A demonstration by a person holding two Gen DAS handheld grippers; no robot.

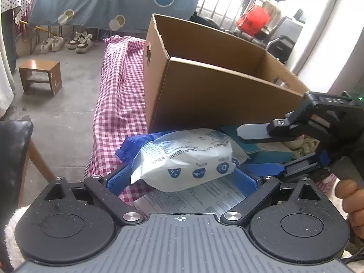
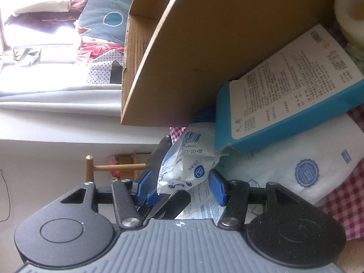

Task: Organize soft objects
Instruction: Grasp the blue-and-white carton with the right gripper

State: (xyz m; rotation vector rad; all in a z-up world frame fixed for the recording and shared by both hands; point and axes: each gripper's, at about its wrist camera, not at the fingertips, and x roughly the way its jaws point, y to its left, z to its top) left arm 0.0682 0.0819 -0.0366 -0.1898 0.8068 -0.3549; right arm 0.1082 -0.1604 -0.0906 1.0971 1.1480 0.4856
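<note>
The tissue pack [image 1: 186,159] lies crosswise between the left gripper [image 1: 182,179] jaws, which are clamped on it. The right gripper [image 2: 182,182] jaws are set apart around one end, unpressed.

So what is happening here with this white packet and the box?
A person holds a gripper in each hand. The left gripper has the white tissue packet between its jaws, just above the checked cloth and in front of the open cardboard box. The right gripper has its jaws around the same packet at one end; whether they press on it I cannot tell. A blue carton leans against the box. The packet is not yet inside.
</note>
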